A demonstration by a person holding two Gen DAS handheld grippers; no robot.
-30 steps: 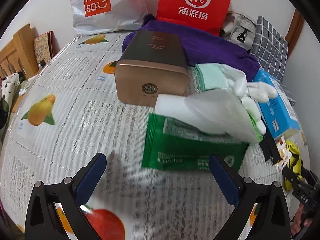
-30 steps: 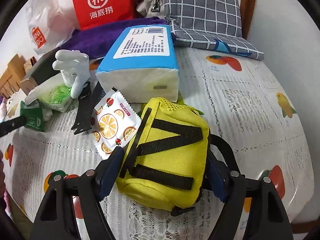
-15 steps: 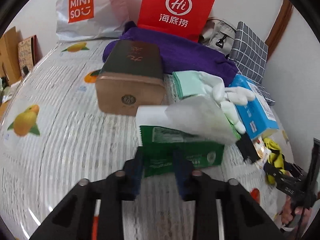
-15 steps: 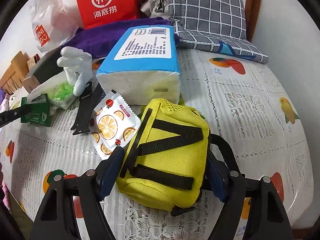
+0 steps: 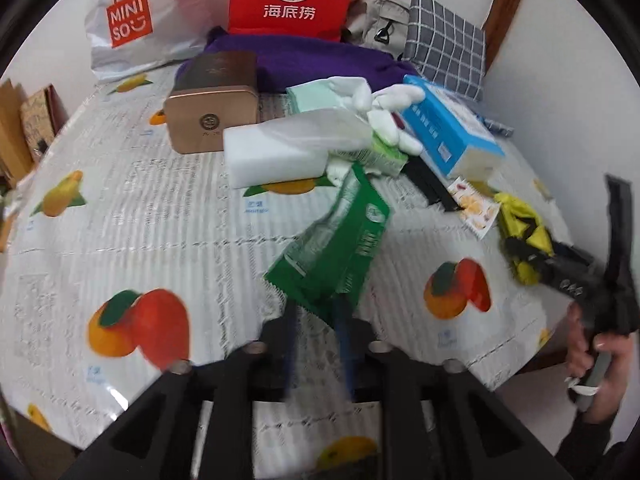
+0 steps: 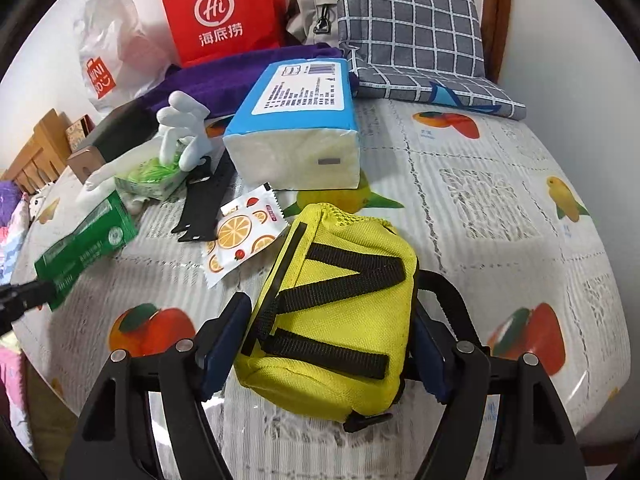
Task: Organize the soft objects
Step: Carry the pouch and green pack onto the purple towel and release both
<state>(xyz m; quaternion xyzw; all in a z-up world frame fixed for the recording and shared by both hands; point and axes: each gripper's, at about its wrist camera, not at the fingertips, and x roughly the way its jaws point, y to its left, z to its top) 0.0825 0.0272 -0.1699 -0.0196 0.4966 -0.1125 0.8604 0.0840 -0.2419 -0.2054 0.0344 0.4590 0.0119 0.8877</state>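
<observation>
Beside the blue tissue pack (image 6: 296,136), on its near side, the yellow pouch (image 6: 332,320) sits between the right gripper (image 6: 326,348) fingers, which hug its flanks, likely to steady a soft shape that would slump. Left of that tissue pack, the green wipes packet (image 5: 336,248) hangs tilted, pinched by one corner in the left gripper (image 5: 318,320), whose jaws are opening slightly. Only the left wrist view shows the person's hand (image 5: 600,364); only the right view shows the pouch's straps

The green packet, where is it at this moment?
The green packet sits between the left tongs, whose jaws are opening, lifted and tilted over the table. In the right wrist view it shows at far left, near the white glove.
</observation>
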